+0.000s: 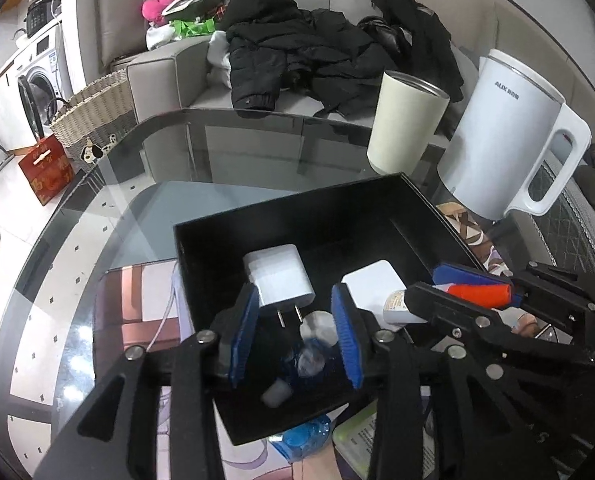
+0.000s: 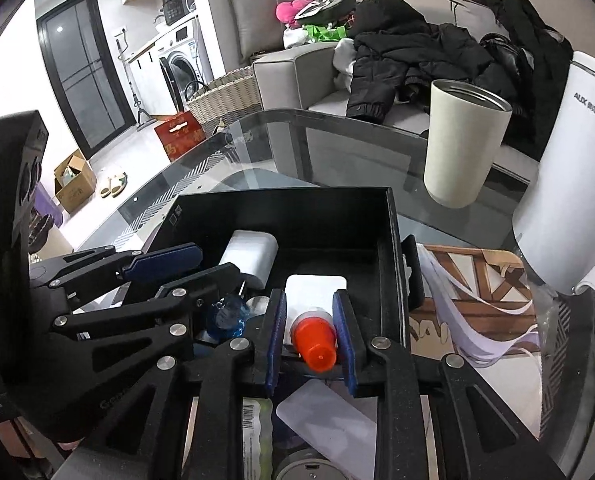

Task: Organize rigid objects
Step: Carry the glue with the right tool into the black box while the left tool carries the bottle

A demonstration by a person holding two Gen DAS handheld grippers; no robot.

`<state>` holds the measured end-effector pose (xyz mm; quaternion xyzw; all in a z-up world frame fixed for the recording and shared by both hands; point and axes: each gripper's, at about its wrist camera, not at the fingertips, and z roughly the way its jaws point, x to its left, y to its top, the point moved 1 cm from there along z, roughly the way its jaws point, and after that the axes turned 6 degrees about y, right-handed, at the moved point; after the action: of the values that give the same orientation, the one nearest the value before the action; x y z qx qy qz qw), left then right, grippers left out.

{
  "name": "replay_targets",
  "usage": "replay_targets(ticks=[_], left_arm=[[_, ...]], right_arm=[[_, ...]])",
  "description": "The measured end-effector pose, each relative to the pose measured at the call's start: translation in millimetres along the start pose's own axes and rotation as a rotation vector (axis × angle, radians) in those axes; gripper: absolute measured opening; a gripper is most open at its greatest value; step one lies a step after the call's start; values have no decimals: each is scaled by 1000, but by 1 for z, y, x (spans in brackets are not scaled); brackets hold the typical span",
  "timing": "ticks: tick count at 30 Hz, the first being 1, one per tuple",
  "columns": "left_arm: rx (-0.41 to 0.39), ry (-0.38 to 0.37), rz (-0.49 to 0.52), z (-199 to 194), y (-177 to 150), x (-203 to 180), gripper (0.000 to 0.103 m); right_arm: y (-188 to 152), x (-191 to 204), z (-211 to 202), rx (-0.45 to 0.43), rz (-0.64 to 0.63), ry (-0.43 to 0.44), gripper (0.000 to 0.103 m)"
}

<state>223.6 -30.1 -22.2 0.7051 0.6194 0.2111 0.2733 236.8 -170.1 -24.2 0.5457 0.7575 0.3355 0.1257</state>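
Observation:
A black open box (image 1: 305, 212) (image 2: 281, 200) stands on the glass table. In it lie a white plug charger (image 1: 279, 280) (image 2: 249, 258), a flat white block (image 1: 371, 282) (image 2: 315, 286), a clear blue piece (image 1: 311, 360) (image 2: 227, 316) and a small white cap (image 1: 276, 394). My left gripper (image 1: 297, 334) is open over the box, its pads either side of the charger's prongs, touching nothing. My right gripper (image 2: 311, 338) is shut on a white tube with an orange cap (image 2: 315, 342) (image 1: 479, 295), held over the box's near right corner.
A cream tumbler (image 1: 407, 124) (image 2: 463, 144) and a white AUX kettle (image 1: 501, 136) (image 2: 569, 184) stand behind and right of the box. A patterned mat (image 2: 469, 300) lies under the glass. A sofa with black coats (image 1: 317, 48) lies beyond the table edge.

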Motion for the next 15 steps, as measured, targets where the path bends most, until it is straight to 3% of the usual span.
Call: replay_targets(ticks=[9, 15], left_arm=[[-45, 8, -20, -10, 1, 6, 51], [-132, 37, -36, -29, 0, 6, 53]], right_arm=[[-1, -3, -11, -15, 23, 7, 38], [-5, 2, -22, -34, 10, 13, 43]])
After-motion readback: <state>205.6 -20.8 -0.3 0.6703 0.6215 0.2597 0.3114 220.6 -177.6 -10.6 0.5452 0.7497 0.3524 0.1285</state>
